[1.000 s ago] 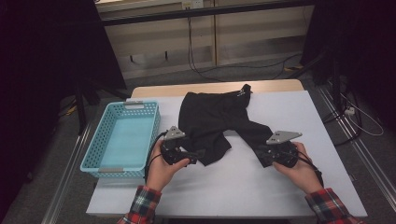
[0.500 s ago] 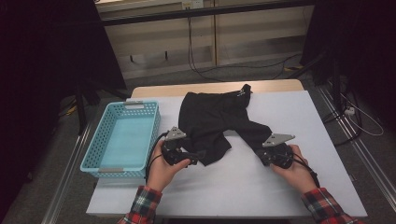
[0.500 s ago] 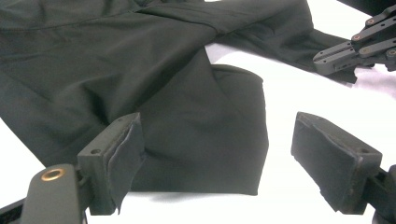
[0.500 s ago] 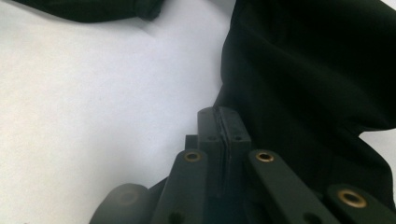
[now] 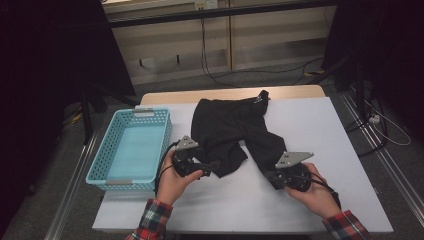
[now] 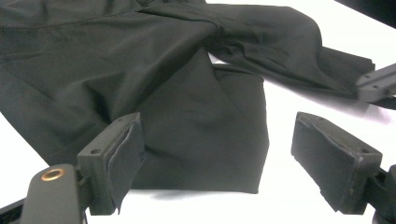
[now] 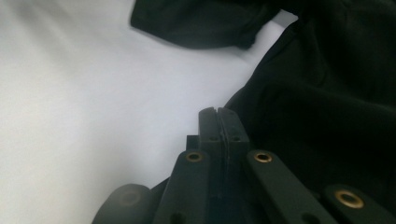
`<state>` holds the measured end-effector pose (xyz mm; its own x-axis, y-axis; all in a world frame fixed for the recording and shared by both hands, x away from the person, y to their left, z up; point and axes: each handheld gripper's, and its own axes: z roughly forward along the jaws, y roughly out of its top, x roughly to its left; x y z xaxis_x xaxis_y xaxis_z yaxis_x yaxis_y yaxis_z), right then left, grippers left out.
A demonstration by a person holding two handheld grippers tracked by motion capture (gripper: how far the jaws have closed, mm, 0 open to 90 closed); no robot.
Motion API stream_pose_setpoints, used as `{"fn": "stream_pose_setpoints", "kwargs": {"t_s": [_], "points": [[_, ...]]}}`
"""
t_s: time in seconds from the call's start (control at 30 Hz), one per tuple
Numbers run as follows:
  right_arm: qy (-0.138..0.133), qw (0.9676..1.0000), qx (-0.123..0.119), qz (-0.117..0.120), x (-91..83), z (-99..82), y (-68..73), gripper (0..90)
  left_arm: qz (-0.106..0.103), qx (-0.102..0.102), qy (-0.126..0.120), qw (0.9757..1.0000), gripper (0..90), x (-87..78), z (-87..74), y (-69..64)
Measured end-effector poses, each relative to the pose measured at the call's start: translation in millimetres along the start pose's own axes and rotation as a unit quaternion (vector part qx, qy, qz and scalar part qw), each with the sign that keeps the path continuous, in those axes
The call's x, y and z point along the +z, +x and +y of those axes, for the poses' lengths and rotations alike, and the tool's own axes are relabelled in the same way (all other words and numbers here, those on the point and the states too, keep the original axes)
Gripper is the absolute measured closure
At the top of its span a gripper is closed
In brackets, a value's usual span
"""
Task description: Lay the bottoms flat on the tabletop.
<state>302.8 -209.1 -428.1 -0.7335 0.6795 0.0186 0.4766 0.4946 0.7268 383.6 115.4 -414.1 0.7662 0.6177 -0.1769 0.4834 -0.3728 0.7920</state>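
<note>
A black garment [image 5: 225, 125] lies spread on the white table [image 5: 320, 130], with two legs pointing toward me. My left gripper [image 5: 212, 167] rests at the left leg's folded end. In the left gripper view it [image 6: 217, 126] stands open, its jaws wide on either side of the folded corner of the garment [image 6: 201, 140], pads clear of the cloth. My right gripper [image 5: 270, 176] sits at the end of the right leg. In the right gripper view it [image 7: 217, 112] is shut, pads pressed together, with the garment's [image 7: 327, 93] edge lying against its right side. I cannot tell whether cloth is pinched.
A light blue plastic basket [image 5: 102, 150] stands on the table's left side, beside my left hand. Bare white table lies in front of the garment and to its right. The far edge of the table shows a wooden strip [image 5: 225, 94].
My right hand has shifted a little left and toward me at the end of the right leg. The left hand and the garment look unmoved.
</note>
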Motion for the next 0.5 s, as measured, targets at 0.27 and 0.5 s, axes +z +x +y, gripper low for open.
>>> {"fn": "stream_pose_setpoints", "kwargs": {"t_s": [0.27, 0.5], "points": [[-0.004, 0.9999, 0.01, 0.007, -8.1, -11.7, 2.3, 90.0, -0.001, 0.002, -0.002, 1.0, 17.6, 0.7, 1.9, -2.4], [0.0, 0.9999, 0.009, 0.006, 7.5, -8.2, 7.2, 79.4, -0.004, 0.001, 0.005, 1.0, 17.6, 5.5, 0.5, -3.3]]}}
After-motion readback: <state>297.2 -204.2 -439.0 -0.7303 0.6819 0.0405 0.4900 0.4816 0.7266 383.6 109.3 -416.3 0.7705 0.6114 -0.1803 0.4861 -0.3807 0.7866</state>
